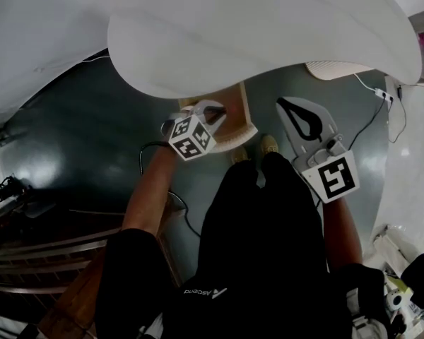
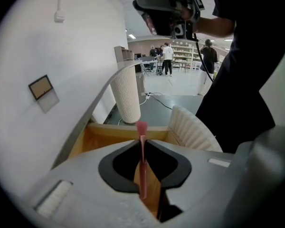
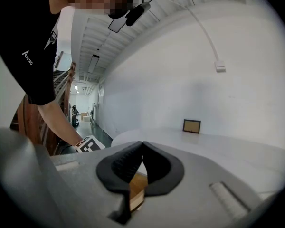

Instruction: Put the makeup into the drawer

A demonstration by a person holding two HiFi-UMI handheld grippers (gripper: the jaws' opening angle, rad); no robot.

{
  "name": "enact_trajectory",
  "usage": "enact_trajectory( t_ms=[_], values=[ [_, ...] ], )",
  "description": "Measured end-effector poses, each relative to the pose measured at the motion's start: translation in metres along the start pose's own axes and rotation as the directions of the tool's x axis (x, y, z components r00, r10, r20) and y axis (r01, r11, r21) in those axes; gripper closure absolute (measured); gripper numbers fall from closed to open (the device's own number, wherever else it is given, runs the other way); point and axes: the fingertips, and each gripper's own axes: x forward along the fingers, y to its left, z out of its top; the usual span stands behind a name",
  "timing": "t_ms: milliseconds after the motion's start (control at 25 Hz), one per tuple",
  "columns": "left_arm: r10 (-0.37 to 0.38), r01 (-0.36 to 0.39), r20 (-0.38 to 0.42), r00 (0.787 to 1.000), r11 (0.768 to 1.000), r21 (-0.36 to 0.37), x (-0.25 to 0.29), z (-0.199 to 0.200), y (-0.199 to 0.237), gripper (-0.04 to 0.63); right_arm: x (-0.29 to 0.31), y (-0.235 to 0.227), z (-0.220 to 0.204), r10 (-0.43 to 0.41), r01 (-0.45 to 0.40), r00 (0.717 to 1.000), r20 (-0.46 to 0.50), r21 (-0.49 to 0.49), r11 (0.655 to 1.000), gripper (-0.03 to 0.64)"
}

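A thin pink makeup brush point(image 2: 142, 163) stands upright between the jaws of my left gripper point(image 2: 142, 144), which is shut on it; its pink tip point(image 2: 141, 127) sticks out past the fingertips. The left gripper point(image 1: 215, 113) points down over the open wooden drawer point(image 1: 244, 111) under the white table's edge. In the left gripper view the drawer's wooden inside point(image 2: 107, 137) lies right below the brush, with its white ribbed front point(image 2: 192, 127) at the right. My right gripper point(image 1: 291, 106) hangs to the right of the drawer, shut and with nothing in it point(image 3: 142, 145).
The white round table point(image 1: 254, 34) overhangs the drawer. Its ribbed white leg point(image 2: 126, 96) stands behind the drawer. Cables point(image 1: 371, 119) run over the dark floor at the right. A wooden stair rail point(image 1: 49, 253) is at the lower left. People point(image 2: 167, 58) stand far off.
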Motion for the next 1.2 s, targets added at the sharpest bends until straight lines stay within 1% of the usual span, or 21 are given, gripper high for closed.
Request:
enact_trajectory(
  t_ms=[120, 360, 600, 760, 1040, 1160, 1200],
  values=[
    [-0.037, 0.037, -0.02, 0.999, 0.999, 0.011, 0.007, -0.014, 0.0, 0.541, 0.001, 0.006, -0.002, -0.029, 0.029, 0.999, -0.014, 0.003, 1.0, 0.614],
    [-0.103, 0.103, -0.043, 0.994, 0.995, -0.002, 0.034, -0.039, 0.002, 0.541, 0.005, 0.005, -0.016, -0.068, 0.069, 0.996, -0.053, 0.009, 0.998, 0.614],
    [-0.144, 0.145, -0.098, 0.985, 0.989, 0.004, 0.057, -0.06, 0.0, 0.541, 0.004, 0.004, -0.027, -0.104, 0.106, 0.991, -0.084, 0.02, 0.994, 0.614],
    [-0.158, 0.16, -0.123, 0.98, 0.987, 0.009, 0.068, -0.068, 0.001, 0.54, 0.005, 0.002, -0.034, -0.112, 0.115, 0.988, -0.102, 0.023, 0.993, 0.614],
    [-0.167, 0.167, -0.156, 0.974, 0.986, -0.008, 0.083, -0.073, 0.002, 0.54, 0.008, 0.001, -0.037, -0.108, 0.112, 0.987, -0.114, 0.026, 0.993, 0.614],
    [-0.17, 0.168, -0.155, 0.973, 0.985, -0.026, 0.081, -0.071, 0.003, 0.512, 0.011, 0.0, -0.035, -0.1, 0.104, 0.989, -0.111, 0.025, 0.994, 0.614],
    [-0.166, 0.164, -0.152, 0.974, 0.986, -0.03, 0.08, -0.069, 0.004, 0.512, 0.011, 0.0, -0.034, -0.097, 0.1, 0.989, -0.11, 0.026, 0.995, 0.614]
  ],
)
